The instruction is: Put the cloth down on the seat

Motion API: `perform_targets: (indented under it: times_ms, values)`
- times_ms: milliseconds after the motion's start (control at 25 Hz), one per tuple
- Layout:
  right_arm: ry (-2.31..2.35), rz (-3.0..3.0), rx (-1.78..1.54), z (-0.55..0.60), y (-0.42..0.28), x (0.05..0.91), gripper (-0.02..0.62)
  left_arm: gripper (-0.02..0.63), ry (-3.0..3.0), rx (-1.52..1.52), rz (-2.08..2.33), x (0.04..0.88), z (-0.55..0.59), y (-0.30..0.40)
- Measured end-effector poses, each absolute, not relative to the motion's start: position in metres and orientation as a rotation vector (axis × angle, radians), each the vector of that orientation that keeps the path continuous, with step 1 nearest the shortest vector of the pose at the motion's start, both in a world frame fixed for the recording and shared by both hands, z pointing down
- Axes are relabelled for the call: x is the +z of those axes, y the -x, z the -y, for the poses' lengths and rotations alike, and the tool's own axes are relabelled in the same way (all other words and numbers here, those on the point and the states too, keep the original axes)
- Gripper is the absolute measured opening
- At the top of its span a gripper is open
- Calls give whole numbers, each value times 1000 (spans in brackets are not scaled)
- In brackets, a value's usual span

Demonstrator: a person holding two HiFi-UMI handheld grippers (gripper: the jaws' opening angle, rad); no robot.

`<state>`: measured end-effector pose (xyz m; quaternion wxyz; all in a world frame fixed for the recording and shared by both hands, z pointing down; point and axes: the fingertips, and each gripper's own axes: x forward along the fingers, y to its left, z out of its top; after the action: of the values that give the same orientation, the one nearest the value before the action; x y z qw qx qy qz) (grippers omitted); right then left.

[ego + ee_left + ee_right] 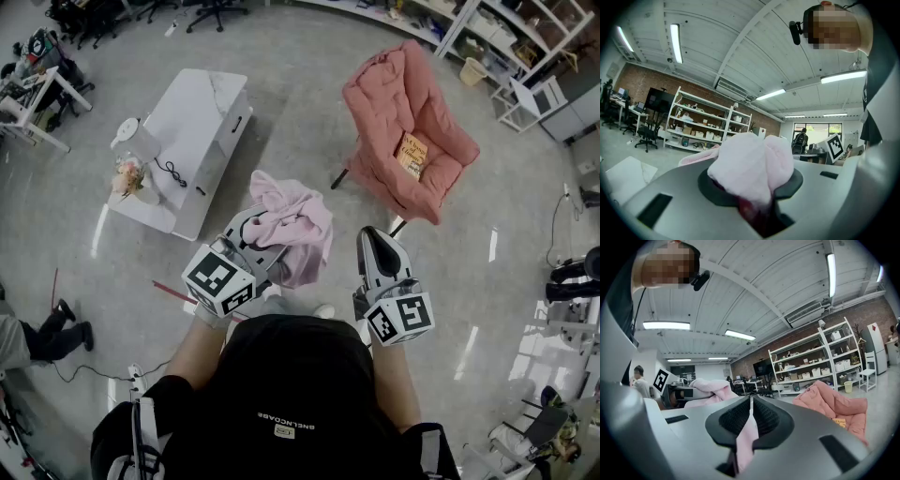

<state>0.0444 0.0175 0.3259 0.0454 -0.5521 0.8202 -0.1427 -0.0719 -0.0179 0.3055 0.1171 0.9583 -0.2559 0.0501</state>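
A light pink cloth (292,223) hangs bunched in the air in front of me, held by both grippers. My left gripper (251,246) is shut on a thick wad of the cloth (752,164), which bulges out over its jaws. My right gripper (373,236) is shut on a thin edge of the cloth (748,430), pinched between the black pads. From the right gripper view, the bunched cloth (711,389) sits to the left on the other gripper. The salmon-pink armchair (405,131) stands ahead and to the right, well apart from both grippers, with its seat (433,169) facing me.
A yellow card (412,155) lies on the armchair seat. A white low table (208,112) with a lamp, a cable and flowers stands ahead left. White shelves (487,28) line the far wall. A person's legs (52,333) lie on the floor at left.
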Motion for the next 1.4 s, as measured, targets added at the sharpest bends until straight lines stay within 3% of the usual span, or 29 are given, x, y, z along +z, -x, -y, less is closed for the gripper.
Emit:
perform_targets:
  times_ms: [1400]
  values:
    - [1779,-2396,-537,-25,-65,354,41,146,-2781,189,732,323,16,74]
